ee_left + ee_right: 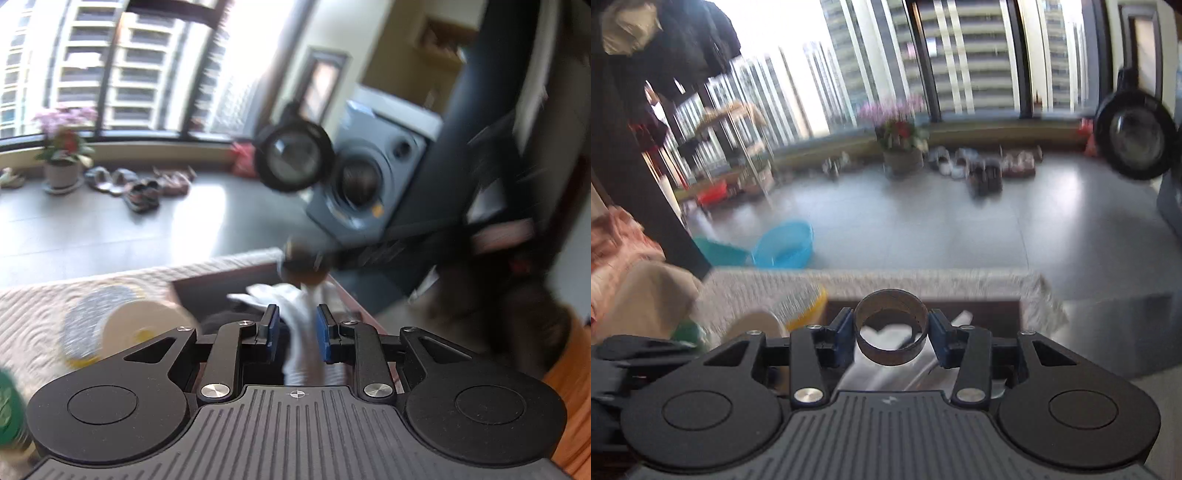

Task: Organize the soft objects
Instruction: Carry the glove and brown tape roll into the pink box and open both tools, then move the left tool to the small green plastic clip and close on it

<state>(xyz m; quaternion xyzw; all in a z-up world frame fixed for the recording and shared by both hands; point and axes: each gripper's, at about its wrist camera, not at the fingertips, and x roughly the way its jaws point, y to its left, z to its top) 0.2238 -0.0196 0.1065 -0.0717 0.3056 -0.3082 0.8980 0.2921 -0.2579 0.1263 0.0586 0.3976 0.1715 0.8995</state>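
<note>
My left gripper (pixel 297 330) is closed on a white sock (pixel 303 343) that hangs between its blue pads above a dark open box (pixel 218 286). More white cloth (pixel 262 295) lies in the box. My right gripper (pixel 892 332) is shut on a brown cardboard ring (pixel 892 338), held over the same box (pixel 990 314), with white cloth (pixel 886 334) seen through the ring. In the left wrist view the right gripper's tips (pixel 303 262) and the ring show blurred just beyond the sock.
The box sits on a white textured cloth (pixel 55 314). A roll with a cream face and yellow rim (pixel 129 325) lies left of the box. A green object (pixel 9 410) is at the near left. Beyond are grey floor, shoes and a flower pot (pixel 901 155).
</note>
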